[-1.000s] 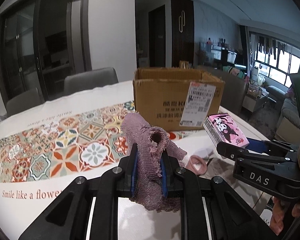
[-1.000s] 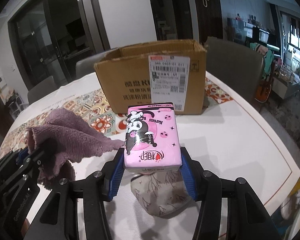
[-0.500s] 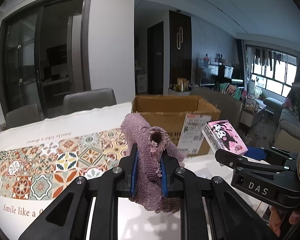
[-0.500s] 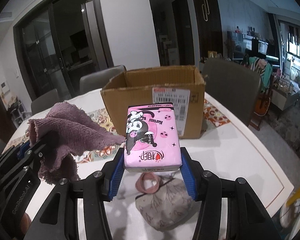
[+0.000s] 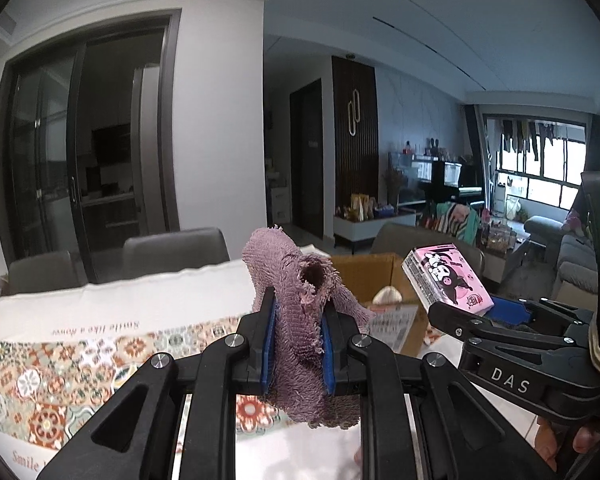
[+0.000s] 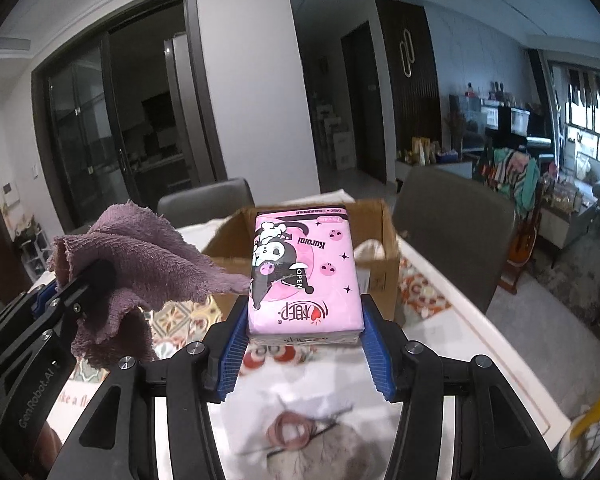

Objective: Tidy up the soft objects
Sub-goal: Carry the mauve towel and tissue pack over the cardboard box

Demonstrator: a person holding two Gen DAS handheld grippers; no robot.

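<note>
While both grippers hang above the counter [image 6: 460,320], clear air lies between them and the open cardboard box [image 6: 384,236] ahead, whose flaps stand up around a pale object inside. The left gripper [image 5: 298,344] has its jaws clenched on a mauve terry cloth [image 5: 300,300], which rises above the blue pads and droops below them, one corner reaching toward the tissue pack. The right gripper [image 6: 304,344] grasps a pink tissue pack [image 6: 304,272] by its long sides, long axis pointing away toward the box, printed face up. Below lies the white counter cloth with its patterned tile band [image 5: 60,376]; a grey printed pouch [image 6: 320,452] with a pink loop rests under the right gripper. Grey chairs [image 6: 456,232] ring the far edge, with a living room beyond.
</note>
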